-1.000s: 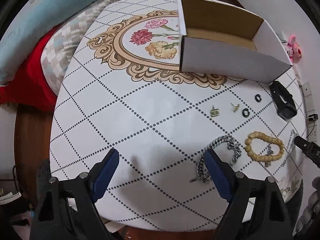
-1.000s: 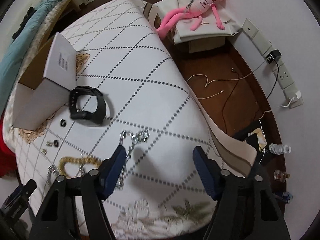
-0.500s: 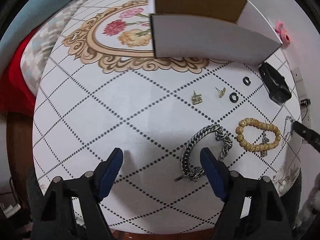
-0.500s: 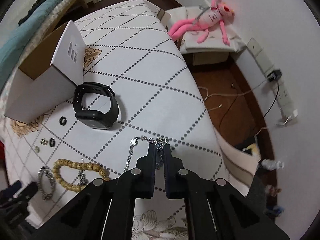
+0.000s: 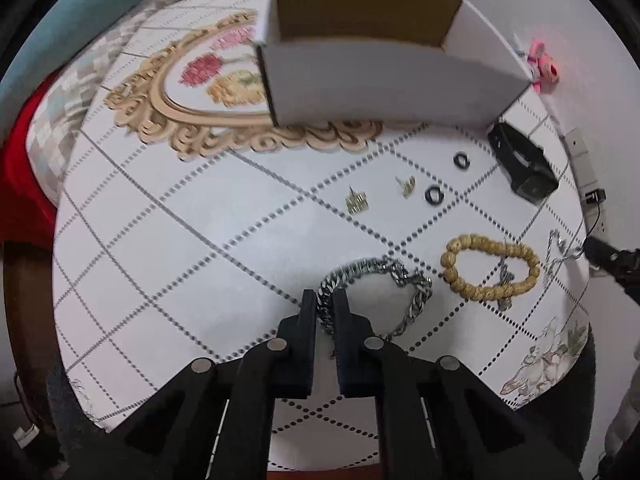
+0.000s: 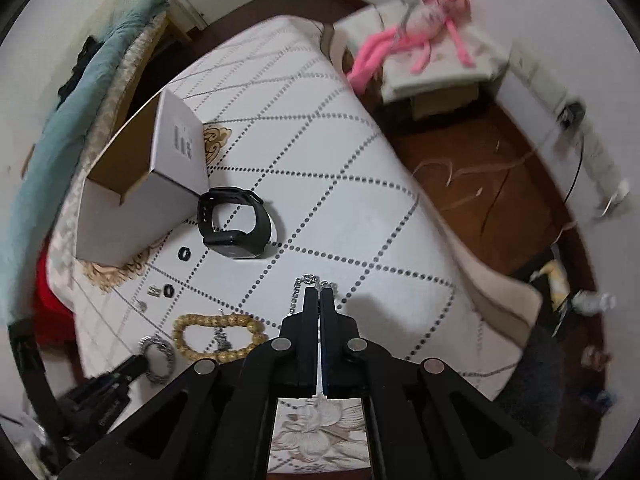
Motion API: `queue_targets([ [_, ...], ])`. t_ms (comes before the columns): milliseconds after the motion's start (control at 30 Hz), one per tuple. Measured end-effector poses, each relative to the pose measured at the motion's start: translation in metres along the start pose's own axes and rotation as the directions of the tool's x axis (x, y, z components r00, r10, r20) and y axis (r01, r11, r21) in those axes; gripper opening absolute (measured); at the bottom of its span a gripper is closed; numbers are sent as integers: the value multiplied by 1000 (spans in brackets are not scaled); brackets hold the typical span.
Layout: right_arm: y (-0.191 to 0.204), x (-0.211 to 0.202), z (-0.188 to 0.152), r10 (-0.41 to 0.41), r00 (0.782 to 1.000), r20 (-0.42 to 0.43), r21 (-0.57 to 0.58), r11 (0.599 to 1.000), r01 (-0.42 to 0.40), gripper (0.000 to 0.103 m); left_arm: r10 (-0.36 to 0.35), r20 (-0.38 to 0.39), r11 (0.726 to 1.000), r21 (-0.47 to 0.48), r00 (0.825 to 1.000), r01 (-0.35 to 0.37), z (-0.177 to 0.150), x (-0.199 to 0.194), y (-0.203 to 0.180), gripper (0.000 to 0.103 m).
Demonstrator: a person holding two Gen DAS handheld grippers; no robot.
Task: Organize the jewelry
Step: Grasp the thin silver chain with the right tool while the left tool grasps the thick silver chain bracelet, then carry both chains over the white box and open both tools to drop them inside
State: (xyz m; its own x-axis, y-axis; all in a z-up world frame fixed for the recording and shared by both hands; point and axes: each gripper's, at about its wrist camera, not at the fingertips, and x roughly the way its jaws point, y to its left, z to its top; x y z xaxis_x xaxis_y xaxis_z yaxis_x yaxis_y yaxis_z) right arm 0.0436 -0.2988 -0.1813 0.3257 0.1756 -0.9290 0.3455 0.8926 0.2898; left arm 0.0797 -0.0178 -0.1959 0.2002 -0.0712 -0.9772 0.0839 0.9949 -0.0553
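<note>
Steel curb-chain bracelet (image 5: pixel 376 296) near the table's (image 5: pixel 160 240) front edge is pinched between the left gripper's (image 5: pixel 325 300) nearly closed jaws. At the right edge, the right gripper (image 6: pixel 319 294) is closed on a thin silver necklace (image 6: pixel 308 284). Grasping step; next, probably lift both toward the far open cardboard box (image 5: pixel 384 84).

Matte black angular gripper frames with round silver screws and slim black fingers (image 5: pixel 308 312)

Left tongs (image 5: pixel 323 299): lowered, fingers closed to a narrow gap. Right tongs (image 6: pixel 319 295): lowered, fingers pressed together, tips nearly touching.
</note>
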Motion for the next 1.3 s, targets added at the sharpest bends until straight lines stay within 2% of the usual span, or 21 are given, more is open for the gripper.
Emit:
queue_targets([
  [100, -7, 5, 7, -5, 1000, -8, 28, 1000, 6, 3, -4, 37, 1000, -7, 999, 5, 4, -17, 6, 6],
  [233, -8, 13, 11, -38, 999, -2, 20, 999, 39, 21, -8, 64, 1000, -5, 998, 9, 7, -30, 7, 6],
  [333, 0, 30, 10, -89, 995, -48, -34, 996, 88, 29, -10, 74, 1000, -6, 997, 10, 11, -30, 6, 6],
  [367, 5, 31, 9, -113, 993, -34, -62, 992, 111, 34, -8, 78, 1000, -5, 997, 8, 10, -30, 6, 6],
  [467, 20, 32, 5, -194, 981, -6, -108, 975, 193, 32, -10, 86, 1000, -5, 996, 11, 9, -31, 11, 6],
  [500, 25, 32, 4, -214, 977, 14, -123, 969, 214, 27, -10, 89, 1000, -4, 996, 11, 10, -32, 9, 6],
  [533, 29, 31, 3, -236, 971, 35, -143, 961, 238, 15, -10, 92, 1000, -2, 996, 10, 8, -31, 7, 6],
  [567, 33, 31, 2, -242, 969, 42, -156, 957, 246, 14, -11, 93, 1000, -2, 996, 11, 7, -32, 6, 6],
  [800, 33, 15, -3, -104, 994, 18, -97, 990, 105, 14, -49, 127, 999, -4, 991, 50, 8, -49, 9, 6],
  [933, 42, -12, -7, -1, 1000, 29, -96, 995, 4, 14, -87, 154, 996, 9, 984, 86, 12, -65, 6, 6],
  [1133, 73, -56, 7, 127, 990, 57, -158, 981, -116, 14, -149, 205, 989, 21, 967, 148, 27, -98, 4, 6],
  [1300, 114, -90, 37, 219, 971, 92, -248, 950, -190, 14, -206, 261, 978, 37, 943, 203, 58, -129, 1, 6],
])
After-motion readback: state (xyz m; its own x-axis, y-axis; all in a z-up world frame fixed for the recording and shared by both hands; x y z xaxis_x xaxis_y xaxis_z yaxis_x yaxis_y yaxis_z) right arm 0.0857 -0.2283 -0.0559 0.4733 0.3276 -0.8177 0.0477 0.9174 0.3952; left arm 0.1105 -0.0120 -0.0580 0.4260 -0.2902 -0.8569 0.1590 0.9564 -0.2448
